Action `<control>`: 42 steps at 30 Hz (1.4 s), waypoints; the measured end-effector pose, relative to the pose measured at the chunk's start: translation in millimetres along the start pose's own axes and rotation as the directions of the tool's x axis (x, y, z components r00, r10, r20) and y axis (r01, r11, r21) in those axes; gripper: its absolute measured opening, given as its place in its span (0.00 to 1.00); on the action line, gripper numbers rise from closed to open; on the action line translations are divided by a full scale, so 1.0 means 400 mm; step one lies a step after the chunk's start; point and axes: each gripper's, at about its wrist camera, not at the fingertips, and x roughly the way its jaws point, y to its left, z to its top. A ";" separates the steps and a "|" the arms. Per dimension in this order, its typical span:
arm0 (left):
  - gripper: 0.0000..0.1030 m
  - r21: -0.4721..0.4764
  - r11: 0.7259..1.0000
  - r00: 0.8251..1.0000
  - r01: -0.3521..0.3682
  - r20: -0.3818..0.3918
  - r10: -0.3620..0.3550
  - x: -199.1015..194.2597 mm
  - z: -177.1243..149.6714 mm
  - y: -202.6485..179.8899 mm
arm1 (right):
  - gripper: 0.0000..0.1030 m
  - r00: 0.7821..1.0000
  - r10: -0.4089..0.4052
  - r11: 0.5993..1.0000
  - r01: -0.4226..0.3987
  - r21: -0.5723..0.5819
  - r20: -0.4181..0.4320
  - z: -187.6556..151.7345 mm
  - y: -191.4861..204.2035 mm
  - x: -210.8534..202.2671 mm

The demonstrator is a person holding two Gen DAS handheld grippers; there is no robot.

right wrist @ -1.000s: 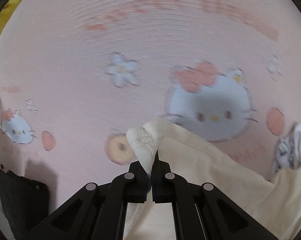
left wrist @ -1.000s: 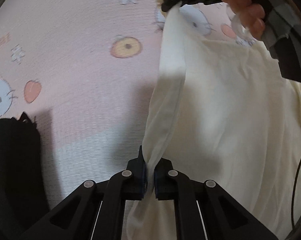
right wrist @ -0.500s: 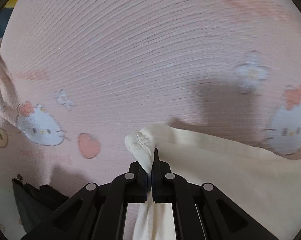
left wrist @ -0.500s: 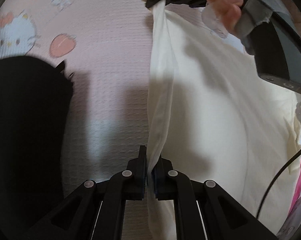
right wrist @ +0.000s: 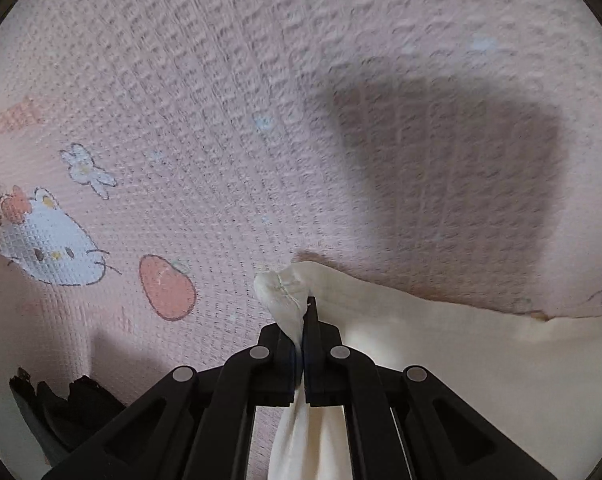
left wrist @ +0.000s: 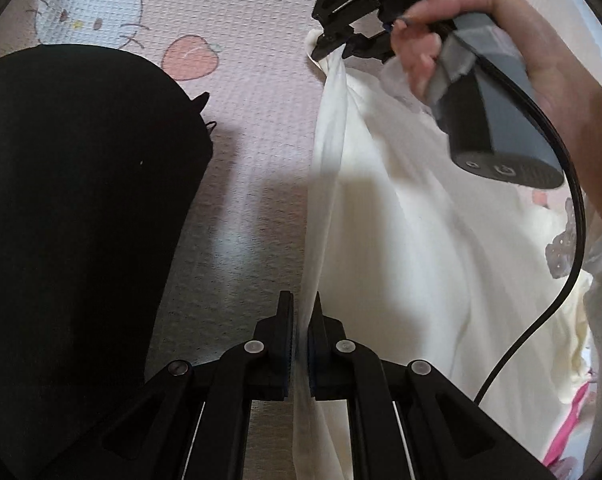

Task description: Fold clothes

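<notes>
Cream garment (left wrist: pixel 401 220) hangs over a pink cartoon-print bedsheet (left wrist: pixel 253 92), its gathered edge stretched taut in 1 line running from near to far in the left wrist view. Left tongs (left wrist: pixel 301 320) are clamped on the near end of that edge; right tongs (right wrist: pixel 303 320) pinch the far stitched corner, held by a hand (left wrist: pixel 501 40). Black cloth (left wrist: pixel 73 220) lies left of it.

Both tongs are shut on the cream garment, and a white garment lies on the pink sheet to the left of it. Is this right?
Not quite: the garment lying to the left is black, not white, as the left wrist view shows. Both the left tongs and right tongs are indeed shut on the cream garment over the pink sheet.
</notes>
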 end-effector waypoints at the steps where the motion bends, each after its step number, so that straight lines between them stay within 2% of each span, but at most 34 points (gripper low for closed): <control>1: 0.05 0.008 1.000 1.000 -0.016 0.000 0.016 0.000 -0.002 -0.002 | 0.01 1.000 0.003 1.000 -0.003 -0.003 -0.002 -0.001 0.007 0.005; 6: 0.04 0.047 0.994 0.995 -0.096 0.003 0.096 0.002 -0.015 -0.013 | 0.01 1.000 0.009 0.997 -0.009 -0.079 0.004 -0.012 0.083 0.025; 9: 0.04 0.066 0.989 0.992 -0.129 0.004 0.129 0.003 -0.020 -0.016 | 0.01 1.000 0.021 0.994 -0.023 -0.110 -0.021 -0.026 0.108 0.052; 13: 0.04 0.077 0.988 0.991 -0.131 -0.004 0.132 0.001 -0.021 -0.013 | 0.02 0.997 0.032 0.992 -0.041 -0.120 -0.075 -0.041 0.080 0.097; 17: 0.04 0.070 0.988 0.990 -0.136 -0.014 0.137 0.000 -0.021 -0.008 | 0.04 0.988 0.086 0.994 -0.094 -0.058 -0.126 -0.037 0.033 0.088; 18: 0.04 0.047 0.990 0.991 -0.130 -0.022 0.131 -0.003 -0.019 -0.002 | 0.13 0.985 0.082 0.995 -0.089 -0.043 -0.148 -0.033 0.023 0.080; 19: 0.04 0.005 0.994 0.993 -0.111 -0.039 0.111 -0.007 -0.020 0.009 | 0.27 0.984 0.073 0.996 -0.079 -0.032 -0.165 -0.030 0.012 0.068; 20: 0.04 -0.038 0.995 0.994 -0.093 -0.054 0.091 -0.012 -0.020 0.020 | 0.35 0.984 0.056 0.998 -0.062 -0.030 -0.169 -0.030 0.004 0.051; 21: 0.04 -0.081 0.994 0.995 -0.076 -0.069 0.070 -0.017 -0.020 0.031 | 0.48 0.985 0.043 0.998 -0.049 -0.035 -0.165 -0.031 -0.002 0.033; 22: 0.04 -0.131 0.990 0.995 -0.058 -0.084 0.047 -0.023 -0.022 0.045 | 0.55 0.987 0.030 0.998 -0.037 -0.044 -0.159 -0.033 -0.008 0.008; 23: 0.04 -0.182 0.982 0.995 -0.046 -0.097 0.028 -0.032 -0.026 0.061 | 0.56 0.988 0.026 0.998 -0.034 -0.052 -0.152 -0.036 -0.013 -0.018; 26: 0.05 -0.234 0.970 0.993 -0.069 -0.112 0.044 -0.063 -0.047 0.084 | 0.56 0.990 0.029 0.996 -0.040 -0.076 -0.138 -0.054 -0.026 -0.104; 29: 0.05 -0.217 0.966 0.986 -0.137 -0.123 0.113 -0.088 -0.074 0.098 | 0.56 0.993 0.036 0.993 -0.048 -0.107 -0.115 -0.093 -0.025 -0.196; 32: 0.05 -0.161 0.975 0.984 -0.154 -0.111 0.137 -0.103 -0.092 0.116 | 0.57 0.994 0.038 0.986 -0.053 -0.159 -0.099 -0.142 -0.012 -0.268; 37: 0.05 -0.111 0.990 0.992 -0.089 -0.101 0.078 -0.124 -0.100 0.132 | 0.57 0.998 -0.054 0.957 0.040 -0.288 -0.041 -0.238 -0.059 -0.412; 39: 0.05 -0.128 0.992 0.995 -0.014 -0.098 0.002 -0.151 -0.094 0.154 | 0.57 0.998 -0.065 0.946 0.055 -0.319 -0.020 -0.289 -0.088 -0.473; 41: 0.05 -0.143 0.989 0.997 0.030 -0.068 -0.041 -0.195 -0.088 0.180 | 0.57 0.997 -0.077 0.947 0.069 -0.315 -0.012 -0.331 -0.129 -0.519; 42: 0.05 -0.127 0.991 0.998 0.031 -0.053 -0.038 -0.216 -0.086 0.186 | 0.57 0.997 -0.081 0.950 0.074 -0.303 -0.011 -0.352 -0.151 -0.537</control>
